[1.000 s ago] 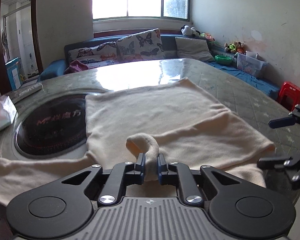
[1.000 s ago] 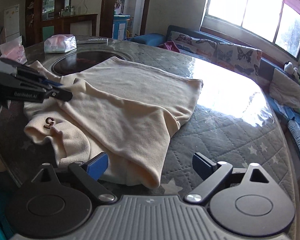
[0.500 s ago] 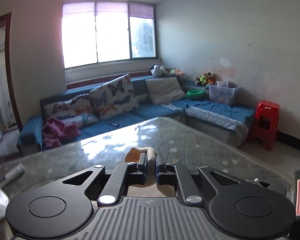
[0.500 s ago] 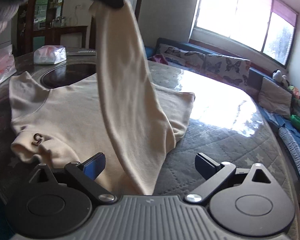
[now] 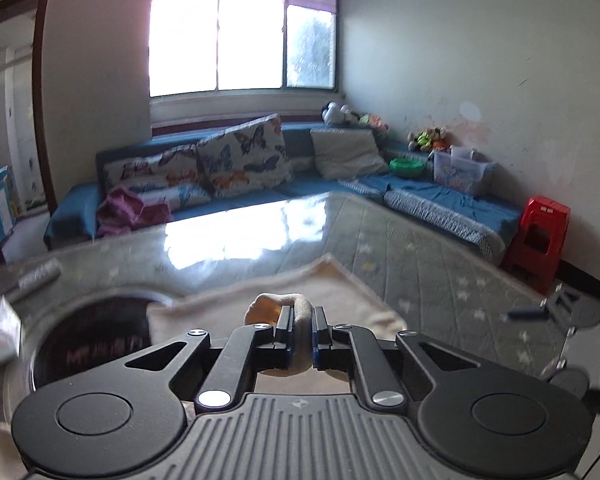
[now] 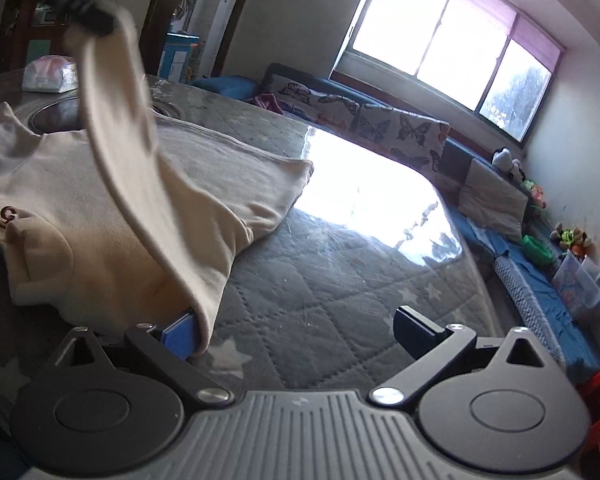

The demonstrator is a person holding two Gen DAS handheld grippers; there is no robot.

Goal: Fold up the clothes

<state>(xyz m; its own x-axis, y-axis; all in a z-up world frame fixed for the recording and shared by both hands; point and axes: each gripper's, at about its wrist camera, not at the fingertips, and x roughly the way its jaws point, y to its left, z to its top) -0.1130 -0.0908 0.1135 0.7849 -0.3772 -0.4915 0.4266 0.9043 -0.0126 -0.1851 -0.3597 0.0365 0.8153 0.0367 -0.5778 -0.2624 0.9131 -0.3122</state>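
Tissue pack: a soft pink-and-white tissue pack (image 6: 50,74) sits at the far left of my right wrist view, near the lifted cloth; a wide swing of the sleeve could knock it.

Hob: a round black glass hob (image 5: 96,344) is set into the worktop, with the garment's edge lying partly over it. I judge that dragging cloth across the glass could let it slide and skew the fold.

Garment: the cream long-sleeved knit sweater (image 6: 188,184) lies spread on the grey quilted, star-printed worktop (image 6: 340,280), body flat, a small dark letter badge near its left edge.

Left gripper: my left gripper (image 5: 300,334) is closed tight on a rolled bit of the sweater's cream sleeve (image 6: 116,120) and holds it high, so the sleeve hangs in a long arc down to the body.

Risk at the lift: only a small pinch of cloth is held; I think a quick pull might slip it out, or haul the flat body out of line.

Right gripper: my right gripper (image 6: 296,330) stands wide open and holds nothing; the sleeve's lower hem hangs against its blue left pad (image 6: 180,334).

Risk at the right: closing now could catch that hem by accident and bunch the fold.

Worktop edge: cloth sits close to the near rim, so slack could slide off.
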